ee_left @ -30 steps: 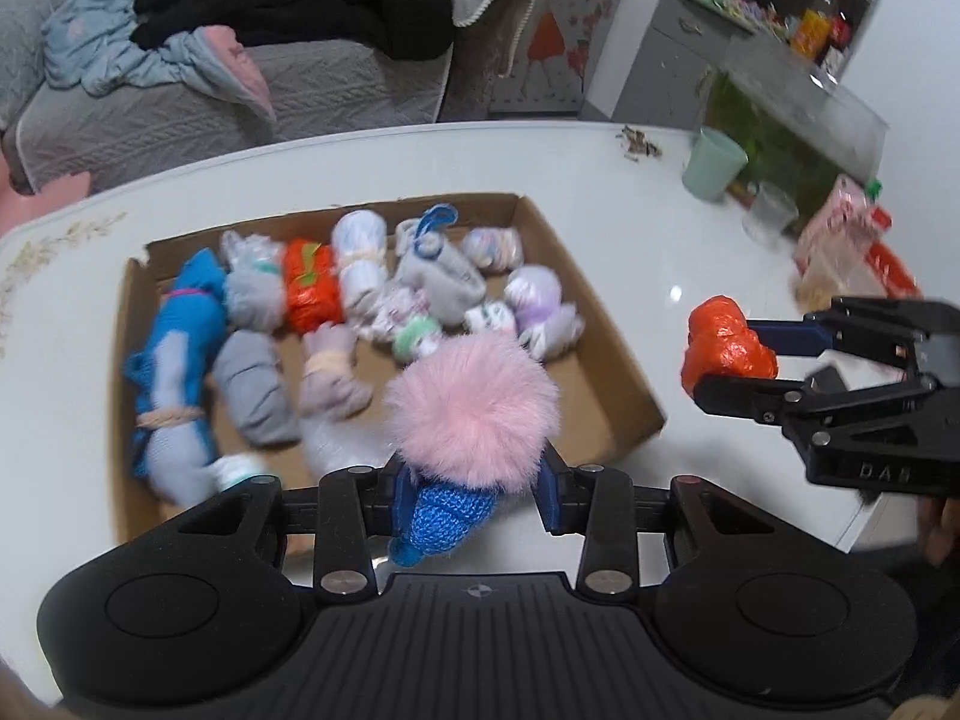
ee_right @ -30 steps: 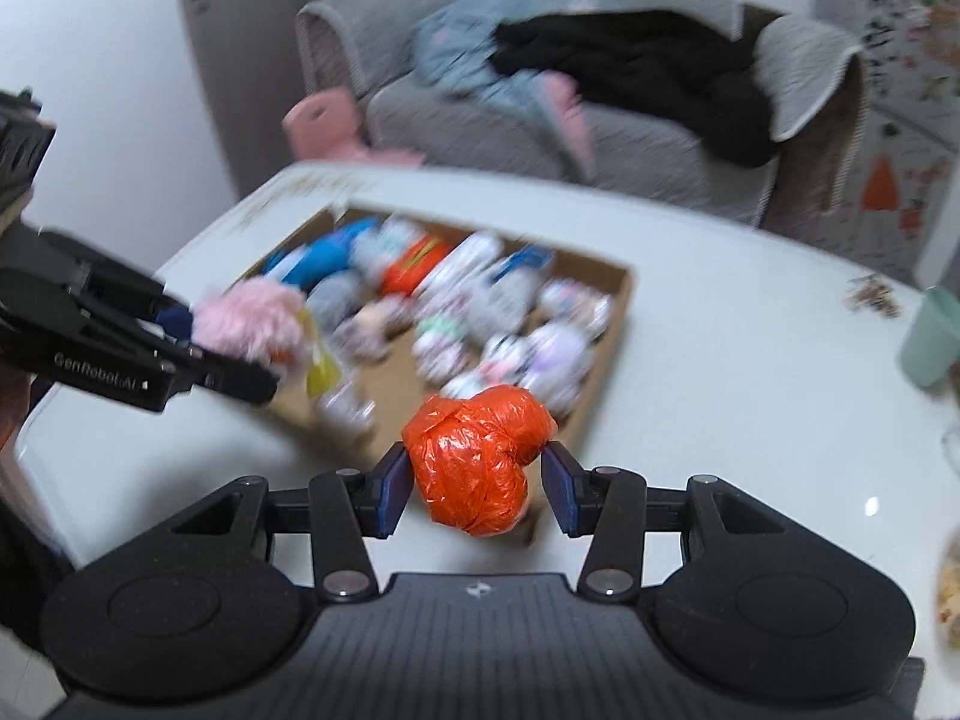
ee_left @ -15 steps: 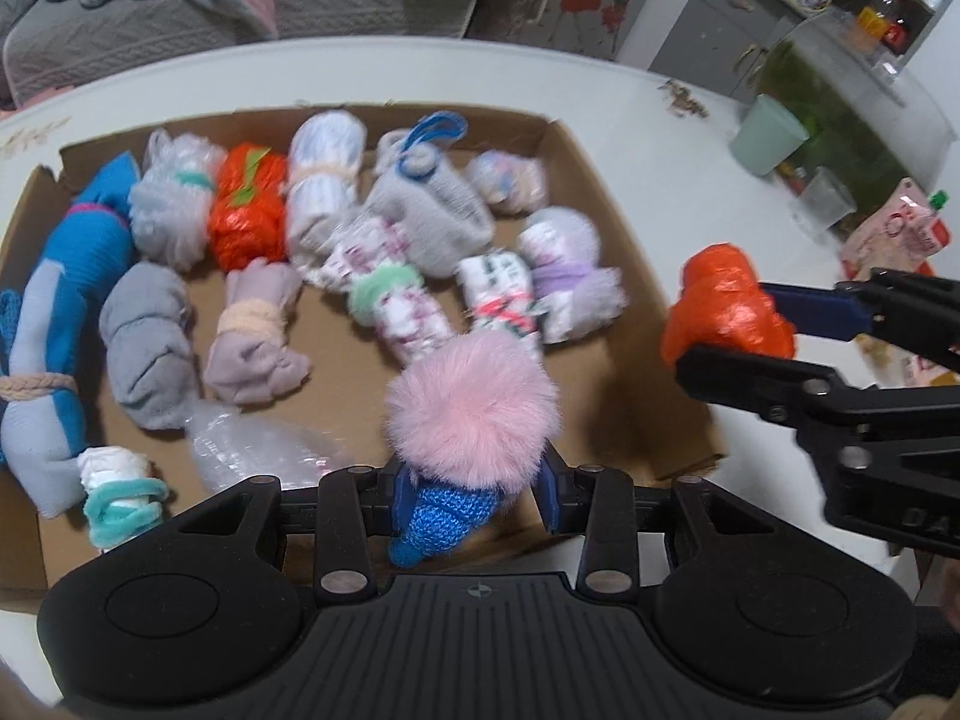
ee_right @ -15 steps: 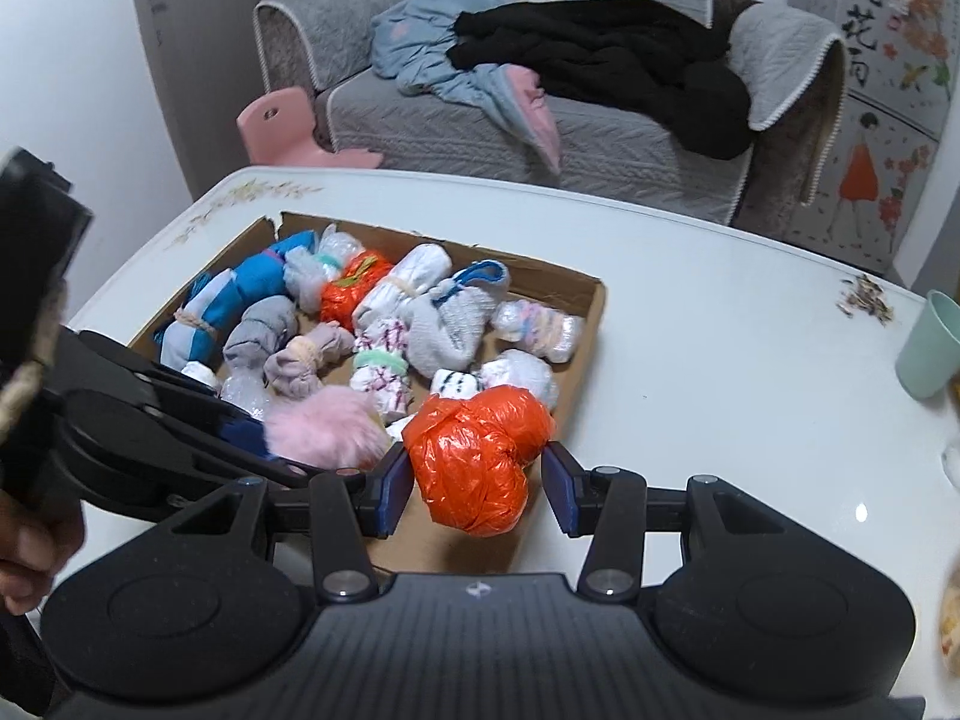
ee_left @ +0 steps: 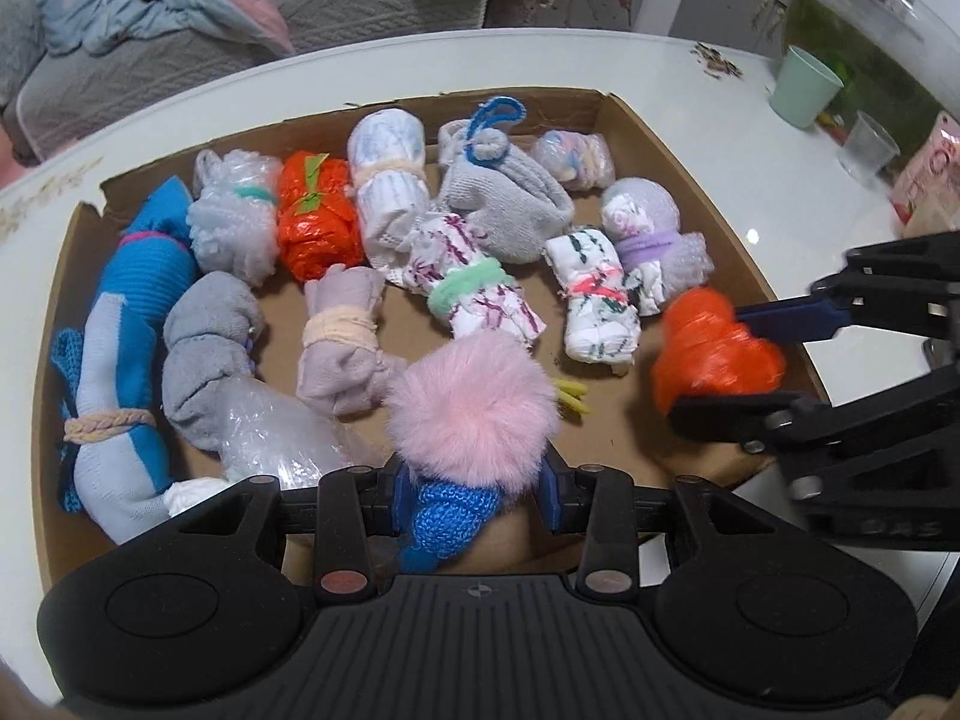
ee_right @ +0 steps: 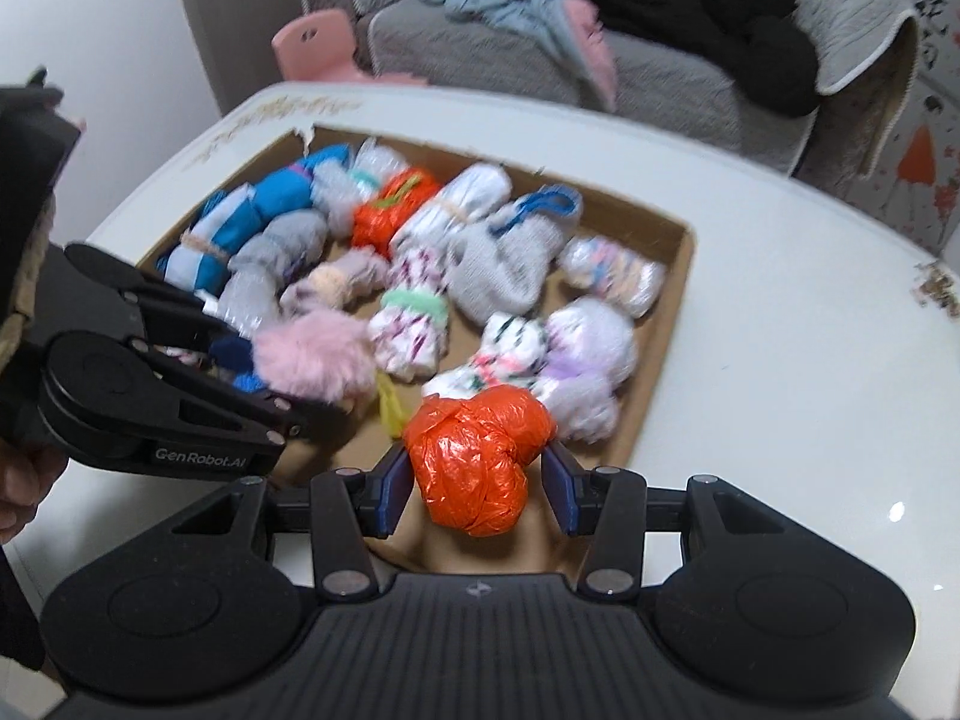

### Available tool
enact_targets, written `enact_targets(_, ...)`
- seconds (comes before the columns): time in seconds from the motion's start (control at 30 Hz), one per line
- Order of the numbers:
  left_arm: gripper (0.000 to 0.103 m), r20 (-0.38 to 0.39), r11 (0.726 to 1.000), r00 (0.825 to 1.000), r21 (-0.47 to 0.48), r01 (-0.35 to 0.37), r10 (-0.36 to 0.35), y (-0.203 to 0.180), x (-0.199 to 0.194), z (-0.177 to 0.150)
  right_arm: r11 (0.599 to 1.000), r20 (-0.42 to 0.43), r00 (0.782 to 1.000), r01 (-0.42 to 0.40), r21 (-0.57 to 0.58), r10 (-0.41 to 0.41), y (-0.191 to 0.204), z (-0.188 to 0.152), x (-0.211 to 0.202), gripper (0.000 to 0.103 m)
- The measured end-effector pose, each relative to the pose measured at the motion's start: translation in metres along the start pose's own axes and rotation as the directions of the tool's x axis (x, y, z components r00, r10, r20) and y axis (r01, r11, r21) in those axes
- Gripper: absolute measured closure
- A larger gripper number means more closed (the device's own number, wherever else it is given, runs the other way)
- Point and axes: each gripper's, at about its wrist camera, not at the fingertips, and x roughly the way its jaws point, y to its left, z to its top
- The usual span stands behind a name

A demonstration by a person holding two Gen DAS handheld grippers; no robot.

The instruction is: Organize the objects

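Observation:
A shallow cardboard box [ee_left: 684, 156] [ee_right: 672, 324] on the white table holds several rolled bundles of socks, cloth and plastic. My left gripper [ee_left: 474, 486] [ee_right: 300, 414] is shut on a blue knitted piece with a pink pompom [ee_left: 471, 414] [ee_right: 309, 354], low over the box's near edge. My right gripper [ee_right: 477, 483] [ee_left: 708, 360] is shut on an orange plastic bundle [ee_right: 474, 462] [ee_left: 714, 354], over the box's near right corner. A second orange bundle [ee_left: 315, 216] lies in the back row.
A pale green cup [ee_left: 804, 87] and a clear cup [ee_left: 867, 150] stand on the table at the right, beside a glass tank and pink packet. A grey sofa with clothes [ee_right: 600, 18] and a pink chair [ee_right: 318, 45] lie beyond the table. A hand [ee_right: 18, 480] holds the left gripper.
Both grippers have come down and in over the box. The orange bundle moved from outside the right wall to above the near right corner. Both grips are unchanged.

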Motion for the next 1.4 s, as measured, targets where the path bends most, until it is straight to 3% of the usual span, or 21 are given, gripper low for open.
enact_targets(0.17, 0.057, 0.0, 0.999, 1.0, 0.041, -0.019, 0.019, -0.005, 0.0, -0.005, 1.0, -0.062, 0.998, 0.001, -0.019, -0.003, 0.004, -0.003, 0.013, 0.06)
enact_targets(0.5, 0.058, -0.009, 0.999, 1.0, 0.047, -0.025, 0.025, -0.009, 0.0, -0.005, 1.0, -0.072, 0.997, -0.002, -0.025, 0.0, 0.008, -0.006, 0.01, 0.059)
enact_targets(0.7, 0.054, -0.018, 0.999, 1.0, 0.031, -0.02, 0.02, -0.008, -0.001, -0.005, 1.0, -0.072, 0.997, -0.003, -0.029, 0.001, 0.008, -0.004, 0.012, 0.058)
enact_targets(0.83, 0.041, -0.013, 1.0, 1.0, 0.004, -0.023, 0.023, -0.005, -0.004, -0.006, 0.999, -0.072, 0.997, 0.005, -0.033, -0.008, 0.006, -0.004, 0.012, 0.054)
enact_targets(1.2, 0.027, -0.011, 0.999, 0.999, -0.02, -0.04, 0.039, -0.006, -0.019, -0.004, 1.0, -0.062, 0.998, -0.001, -0.031, 0.0, 0.0, -0.003, 0.002, 0.046)
enact_targets(1.27, 0.021, -0.008, 0.998, 0.999, -0.028, -0.048, 0.048, -0.004, -0.025, -0.004, 1.0, -0.055, 0.998, -0.007, -0.022, 0.006, -0.001, -0.003, 0.0, 0.043)
enact_targets(1.4, 0.011, 0.013, 0.998, 0.998, -0.038, -0.055, 0.056, 0.001, -0.042, -0.009, 1.0, -0.031, 0.999, -0.017, 0.001, 0.017, -0.001, -0.004, -0.011, 0.032)
